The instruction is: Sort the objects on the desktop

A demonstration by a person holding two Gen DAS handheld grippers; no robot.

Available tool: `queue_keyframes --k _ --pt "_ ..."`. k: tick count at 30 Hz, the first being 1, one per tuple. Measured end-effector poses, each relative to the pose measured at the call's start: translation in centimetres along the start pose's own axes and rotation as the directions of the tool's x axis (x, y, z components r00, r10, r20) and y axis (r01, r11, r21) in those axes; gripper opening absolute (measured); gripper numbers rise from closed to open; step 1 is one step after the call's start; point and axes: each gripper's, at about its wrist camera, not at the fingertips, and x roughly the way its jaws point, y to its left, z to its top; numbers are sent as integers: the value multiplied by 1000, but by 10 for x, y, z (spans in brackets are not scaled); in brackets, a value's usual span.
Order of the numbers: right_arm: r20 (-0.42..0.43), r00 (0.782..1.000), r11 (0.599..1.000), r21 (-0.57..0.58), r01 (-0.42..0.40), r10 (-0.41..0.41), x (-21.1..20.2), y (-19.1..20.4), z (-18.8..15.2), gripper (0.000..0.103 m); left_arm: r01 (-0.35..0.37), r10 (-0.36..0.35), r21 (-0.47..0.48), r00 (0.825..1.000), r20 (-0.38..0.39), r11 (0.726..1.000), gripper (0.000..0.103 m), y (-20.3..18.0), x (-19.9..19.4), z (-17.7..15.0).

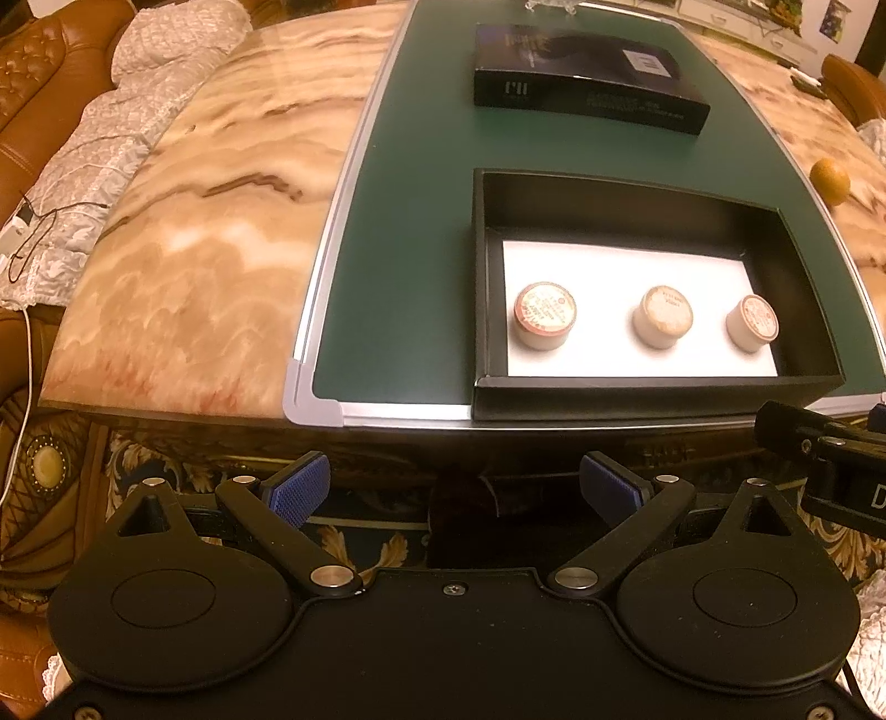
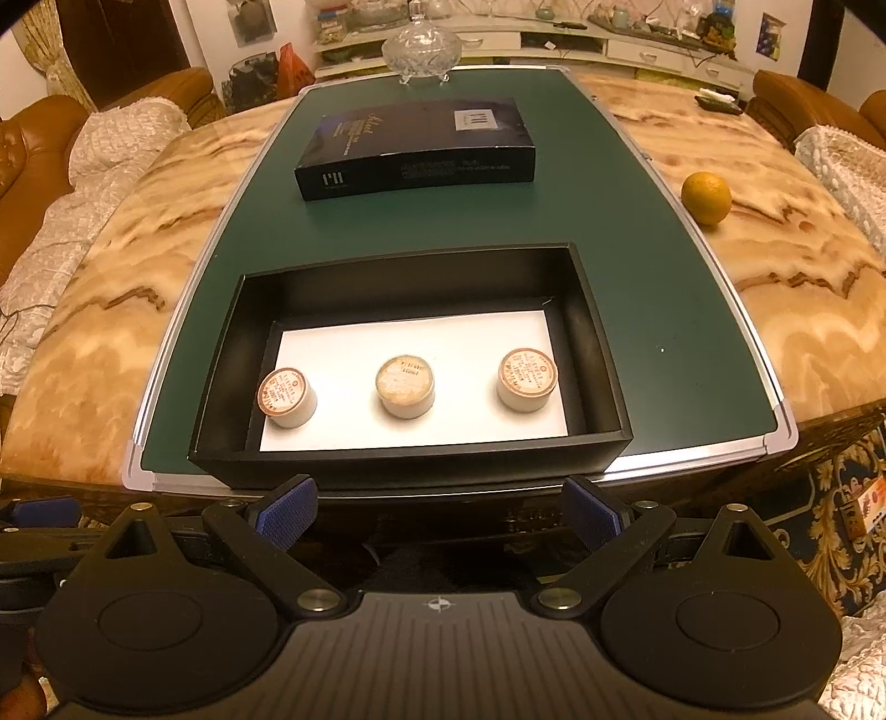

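black box (image 2: 601,354): three jars (image 2: 405,386) | left gripper (image 1: 458,487), right gripper (image 2: 439,512) fingers spread, empty

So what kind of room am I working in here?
Most likely a home living room. Leather sofas with lace covers flank a marble-look table, a crystal lidded dish sits at its far end, and a long low cabinet crowded with ornaments lines the back wall.
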Motion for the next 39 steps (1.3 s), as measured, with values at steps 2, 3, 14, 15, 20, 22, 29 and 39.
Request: queue_keyframes --k 2,3,14,15,20,22,29,39 --pt "-1 1000 1000 1 2 -2 1 -1 0 98 1 -1 0 1000 -3 1000 98 0 1 0" --pt "-1 1000 1000 2 4 -4 1 -1 1 98 0 0 -1 1000 -4 1000 98 0 2 1" --pt "-2 1000 1000 -6 18 -18 4 -2 3 98 0 0 -1 1000 -6 1000 98 0 4 4" --pt "-2 1000 1000 -8 19 -19 5 -2 3 98 2 -2 -1 1000 -5 1000 98 -1 4 5" --pt "-2 1000 1000 -13 26 -26 6 -1 4 98 3 -3 2 1000 -5 1000 98 -2 5 7" --pt "-3 1000 999 -15 29 -29 7 -2 4 98 3 -3 4 1000 -6 1000 98 -2 6 8" --pt "-8 999 999 -28 37 -37 12 -1 8 98 4 -4 6 1000 -10 1000 98 -3 9 10" --pt "-20 999 998 -38 44 -45 21 -1 13 98 7 -7 2 1000 -25 1000 98 -2 18 17"
